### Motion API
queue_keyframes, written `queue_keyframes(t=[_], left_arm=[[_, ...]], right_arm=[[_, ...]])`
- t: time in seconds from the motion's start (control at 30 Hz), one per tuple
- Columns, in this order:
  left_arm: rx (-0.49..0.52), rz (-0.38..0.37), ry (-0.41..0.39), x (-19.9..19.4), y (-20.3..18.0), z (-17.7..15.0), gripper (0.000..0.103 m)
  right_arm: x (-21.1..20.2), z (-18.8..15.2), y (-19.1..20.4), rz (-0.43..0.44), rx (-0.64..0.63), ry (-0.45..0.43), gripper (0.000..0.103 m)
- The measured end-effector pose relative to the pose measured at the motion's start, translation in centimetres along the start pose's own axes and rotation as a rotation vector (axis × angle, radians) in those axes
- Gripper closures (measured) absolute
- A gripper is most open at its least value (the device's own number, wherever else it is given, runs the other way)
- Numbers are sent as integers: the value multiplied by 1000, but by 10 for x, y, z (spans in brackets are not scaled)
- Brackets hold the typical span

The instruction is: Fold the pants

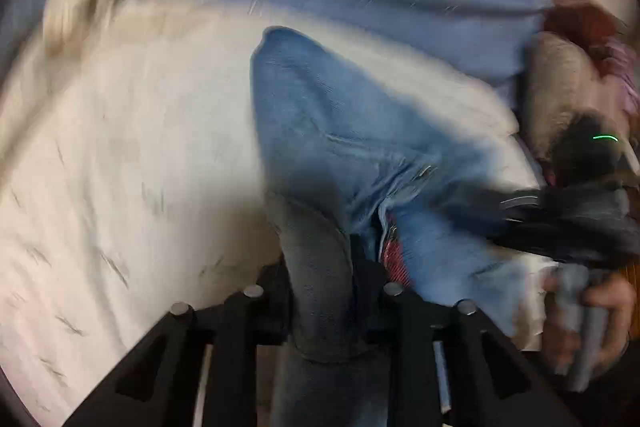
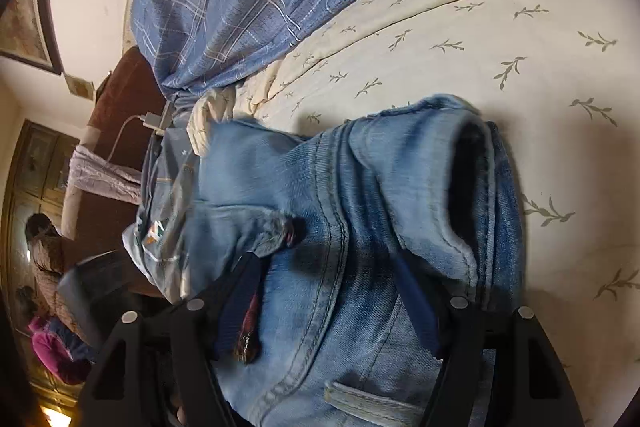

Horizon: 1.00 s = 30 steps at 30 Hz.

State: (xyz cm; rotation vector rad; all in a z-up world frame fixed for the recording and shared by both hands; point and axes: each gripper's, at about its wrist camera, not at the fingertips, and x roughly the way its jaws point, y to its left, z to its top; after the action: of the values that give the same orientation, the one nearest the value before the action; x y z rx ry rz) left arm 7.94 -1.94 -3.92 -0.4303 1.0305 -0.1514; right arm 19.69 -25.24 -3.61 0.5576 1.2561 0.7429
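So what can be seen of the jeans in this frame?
The jeans are light blue, faded denim with heavy stitched seams, a belt loop and an open fly with a zipper. They lie bunched on the cream, leaf-printed bed cover. The right gripper straddles the waist; the left gripper sits at the fly.

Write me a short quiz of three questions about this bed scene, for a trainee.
1. True or false: the jeans lie on a leaf-print sheet.
2. What is between the jaws of the right claw? A a pillow; B the jeans; C a towel.
3. Fill in: the plaid cover is mostly ____ in colour.
Key: 1 true; 2 B; 3 blue.
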Motion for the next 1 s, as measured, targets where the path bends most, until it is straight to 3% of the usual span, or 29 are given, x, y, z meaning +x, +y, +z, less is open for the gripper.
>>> queue_keyframes(t=[0.07, 0.1, 0.2, 0.27, 0.3, 0.37, 0.5, 0.53, 0.57, 0.6, 0.63, 0.7, 0.77, 0.87, 0.9, 0.93, 1.0], left_arm=[[-130, -114, 8, -4, 19, 7, 55], [-143, -122, 3, -7, 21, 8, 45], [-142, -131, -37, -23, 19, 13, 38], [-153, -183, -100, -44, 21, 21, 33], [-153, -194, -130, -53, 23, 23, 24], [-156, -176, -178, -62, 35, 34, 16], [-182, -196, -51, -12, 32, 62, 17], [-182, -151, -10, 4, 32, 65, 25], [-153, -114, 17, 15, 29, 63, 58], [-122, -101, 30, 21, 23, 64, 65], [-88, -62, 14, 19, 16, 62, 65], [-10, 46, -4, 20, -4, 62, 65], [8, 114, -27, 16, -11, 62, 58], [-35, 72, -33, -7, 0, 54, 26], [-44, 49, -39, -18, 5, 47, 25], [-39, 46, -74, -36, 8, 38, 25], [4, 75, -147, -53, 0, 29, 25]], right_arm=[[-2, 0, 3, 1, -4, 3, 30], [-3, 0, 4, -4, -3, 4, 30], [-16, -1, 18, -24, -21, -3, 30], [-35, 1, 31, 11, -53, -50, 30], [-42, 3, 35, 30, -58, -66, 27], [-50, 13, 40, 71, -55, -94, 24], [-25, 36, 14, 67, 30, -62, 23], [-11, 39, -4, 43, 92, -37, 24], [-1, 39, -17, 43, 132, -20, 27], [3, 39, -26, 58, 153, -27, 36], [2, 37, -32, 62, 179, -40, 49], [0, 36, -37, 32, 203, -42, 63], [0, 35, -41, 40, 218, -41, 67], [-15, 25, -47, 124, 310, -62, 57], [-26, 20, -43, 121, 289, -83, 34], [-40, 14, -39, 113, 250, -119, 29], [-68, -4, -33, 17, 182, -185, 22]])
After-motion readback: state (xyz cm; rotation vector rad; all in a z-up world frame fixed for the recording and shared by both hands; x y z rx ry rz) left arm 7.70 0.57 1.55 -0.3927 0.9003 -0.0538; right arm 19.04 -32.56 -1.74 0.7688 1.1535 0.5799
